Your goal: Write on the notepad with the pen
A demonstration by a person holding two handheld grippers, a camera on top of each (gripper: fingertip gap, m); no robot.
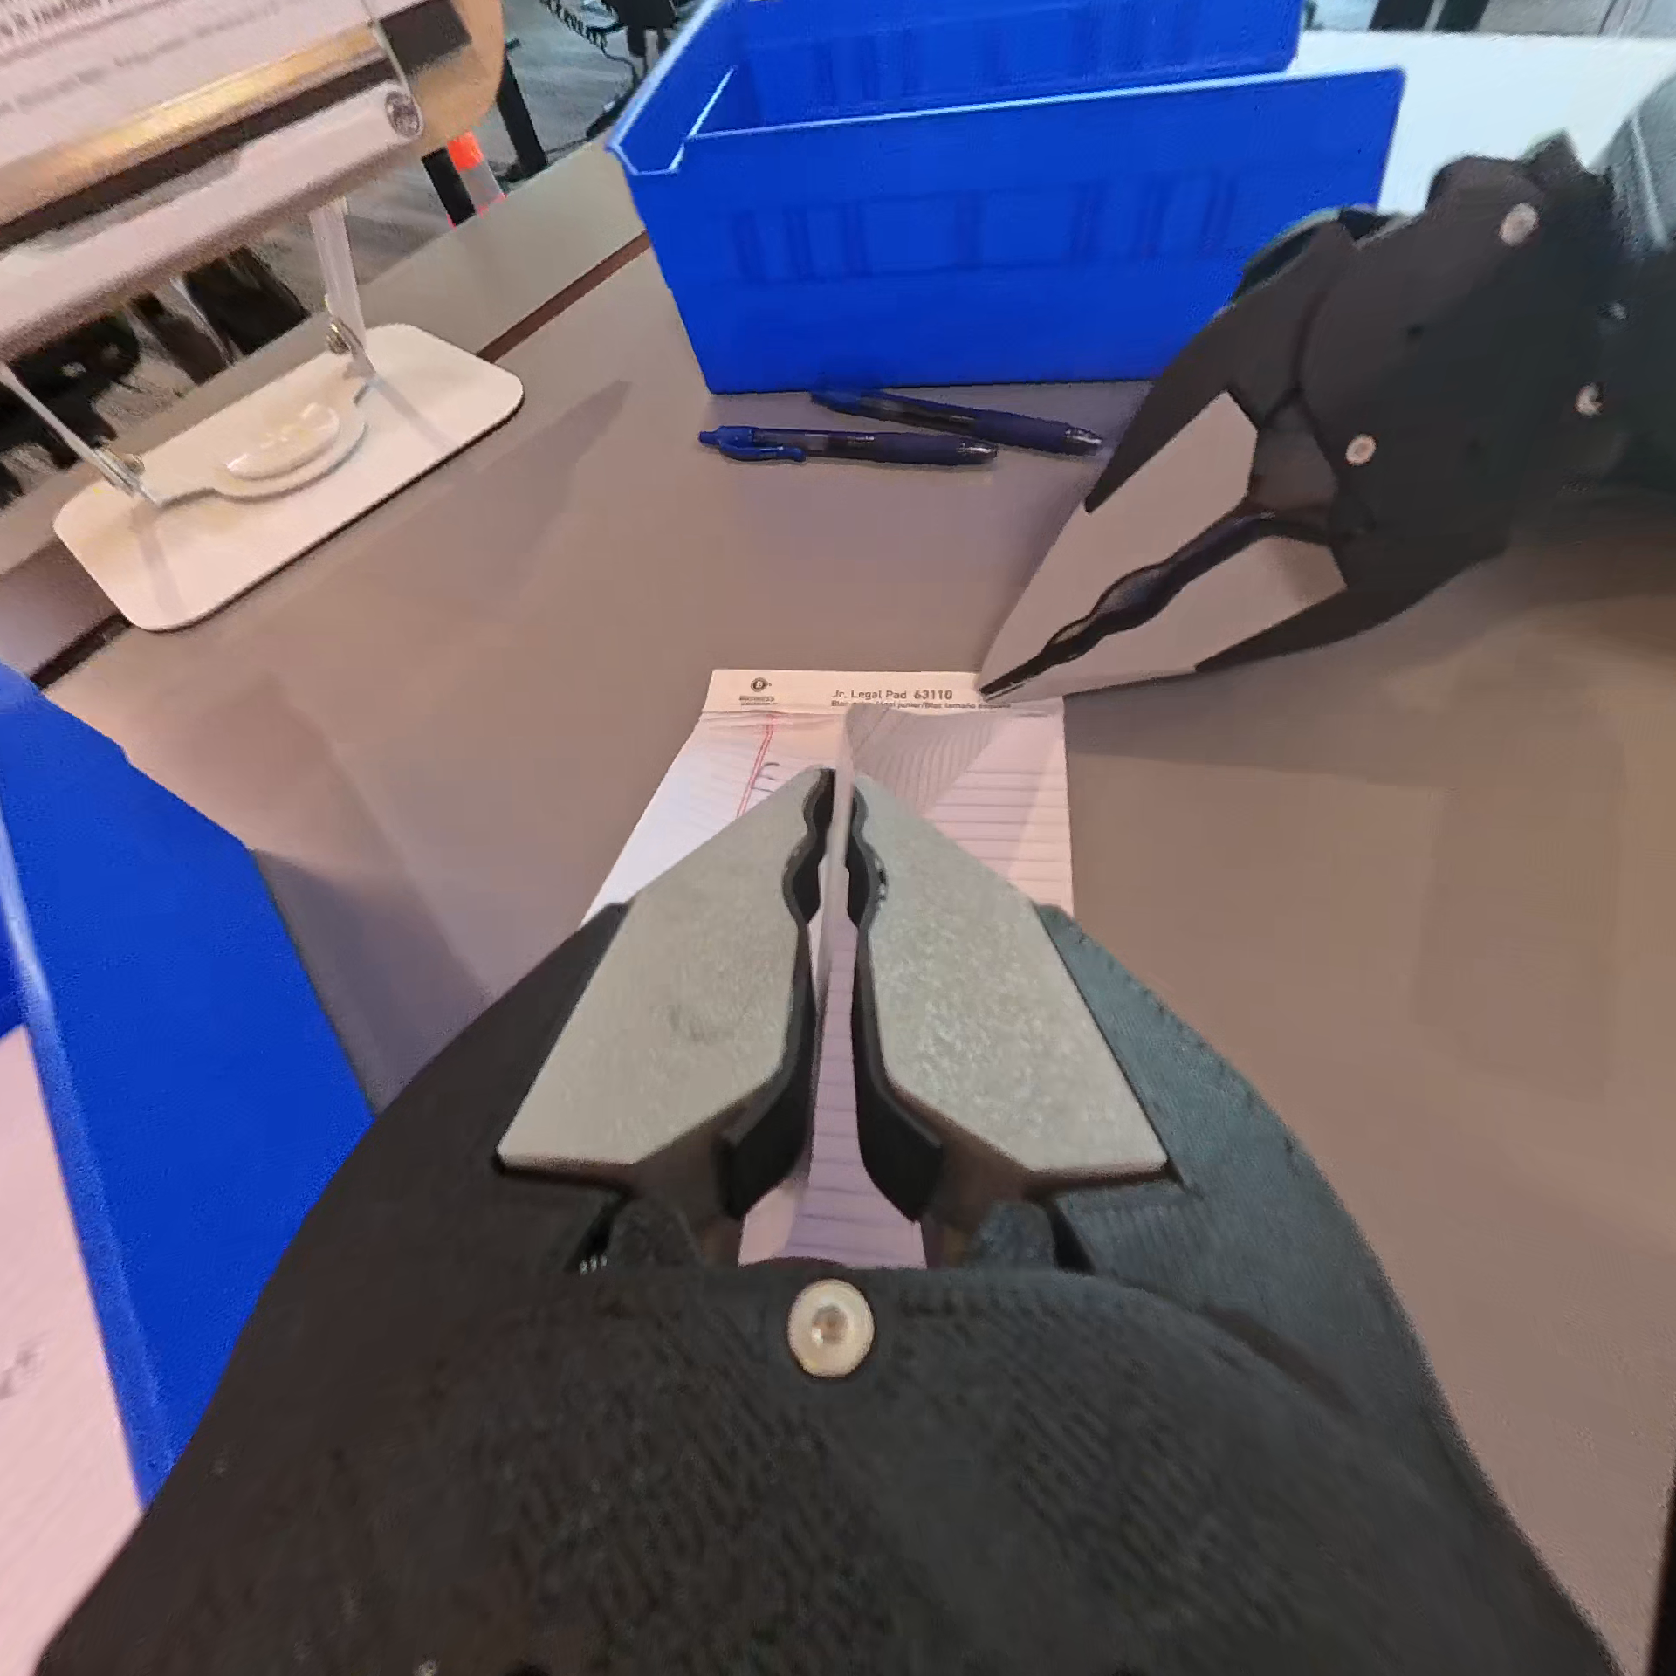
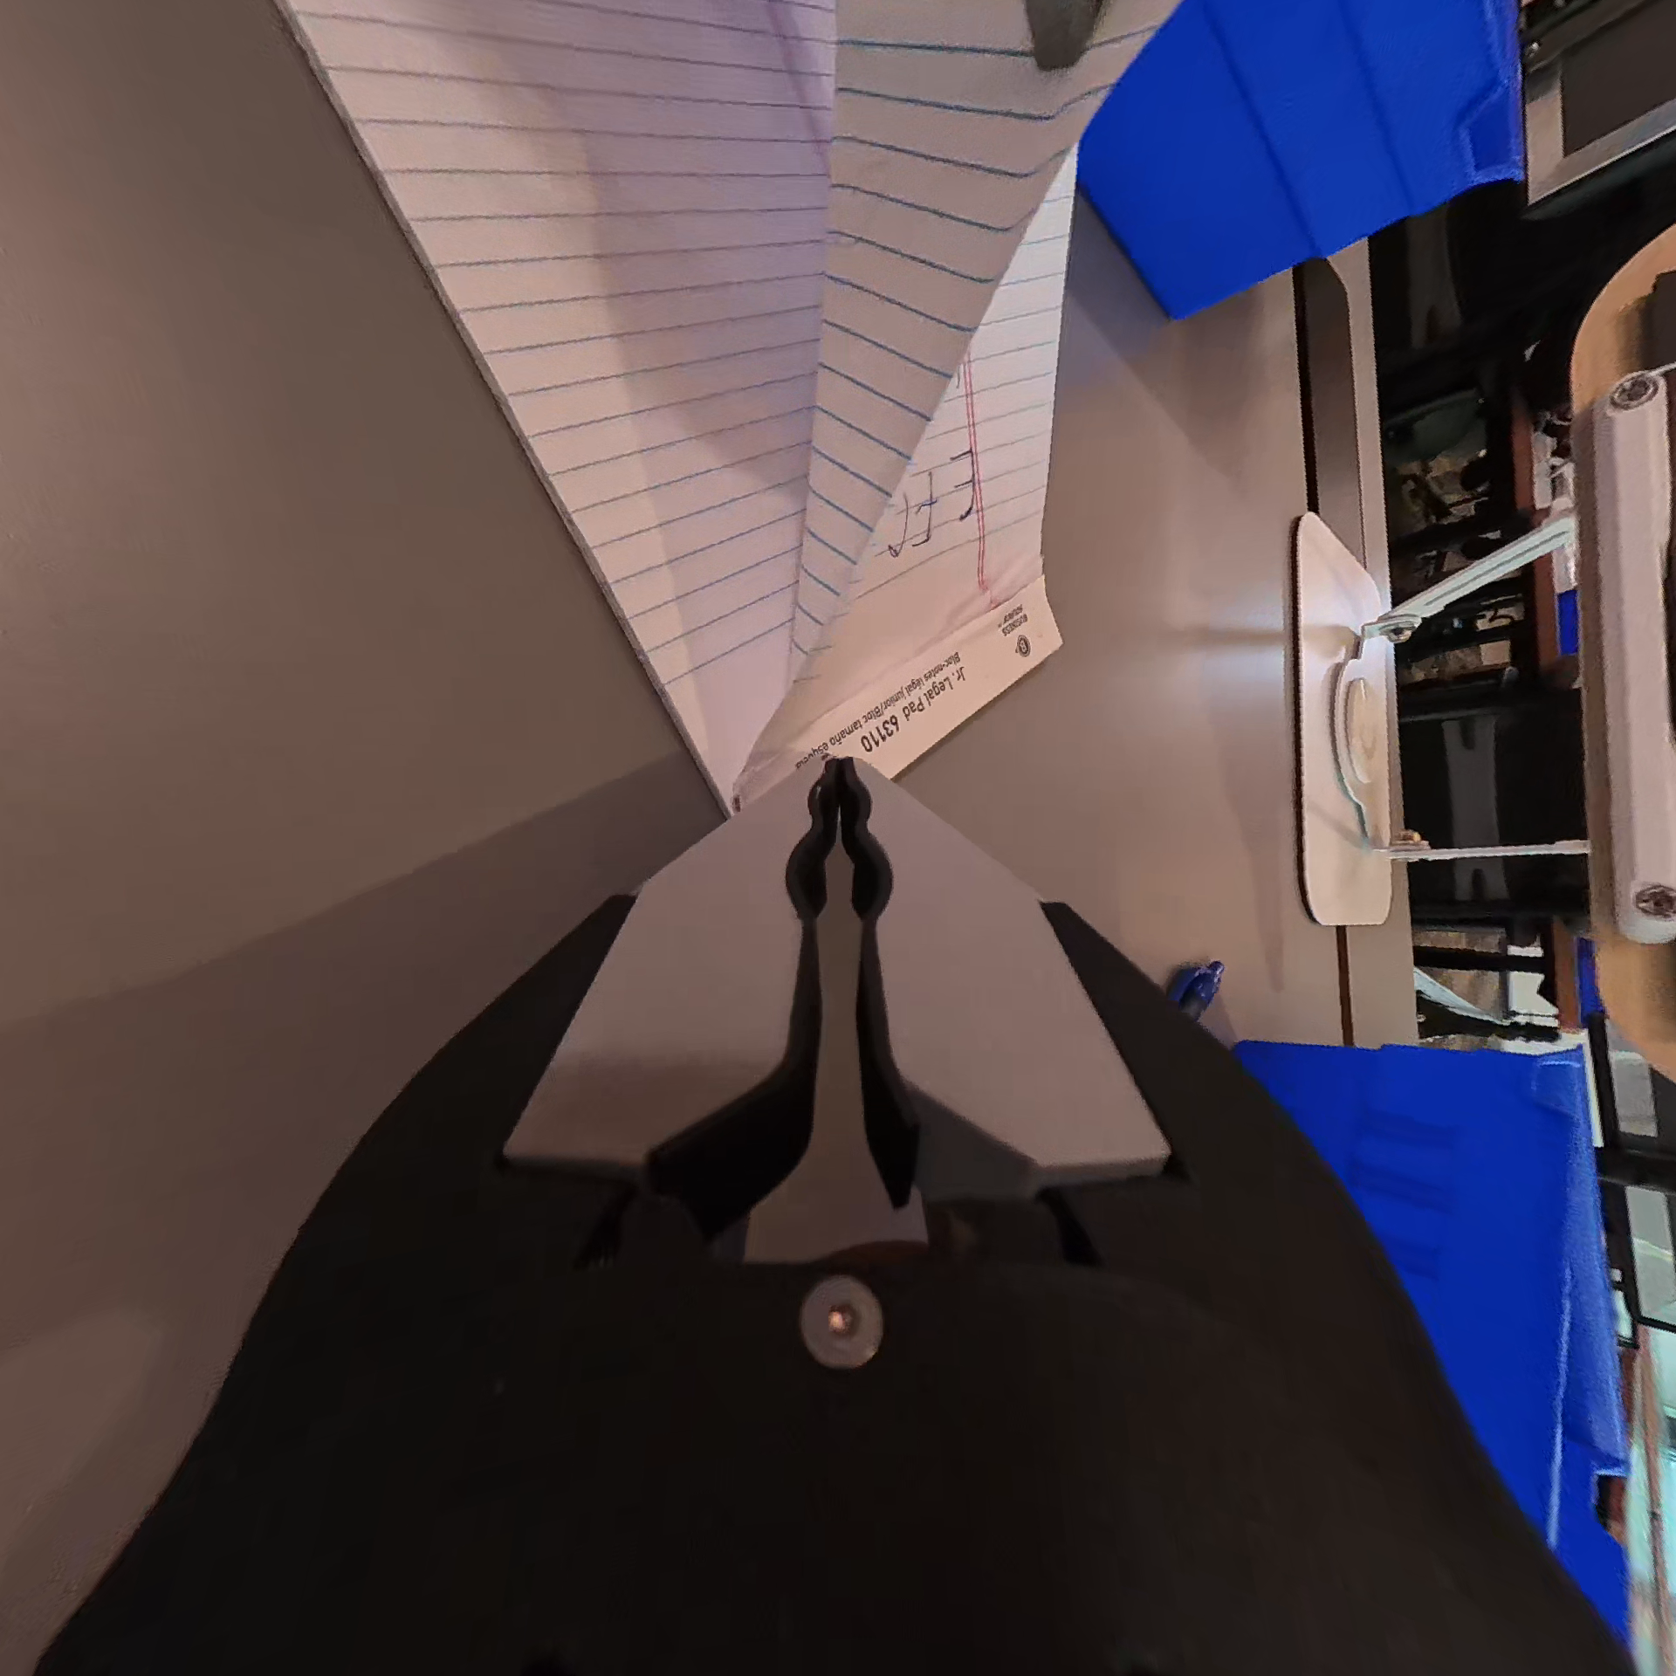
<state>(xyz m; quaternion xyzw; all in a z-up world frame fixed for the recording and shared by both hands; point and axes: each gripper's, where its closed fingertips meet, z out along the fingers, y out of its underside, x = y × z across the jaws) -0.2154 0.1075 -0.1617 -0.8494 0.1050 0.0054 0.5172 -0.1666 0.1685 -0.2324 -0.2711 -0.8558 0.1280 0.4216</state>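
Office-like workroom: grey desk [image 1: 453, 689], blue storage bins [image 1: 998, 272], a white stand [image 1: 290, 490], chair legs beyond.

Blue bin [image 1: 952, 236] behind; clear stand [image 1: 272, 472] left; grey table [image 1: 453, 635].

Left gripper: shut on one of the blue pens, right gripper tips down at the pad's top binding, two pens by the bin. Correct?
Not quite. In the left wrist view the left gripper is shut on a lifted sheet of the notepad, not on a pen. Both blue pens lie untouched on the table by the blue bin. The rest holds: the right gripper has its tips at the pad's top binding.
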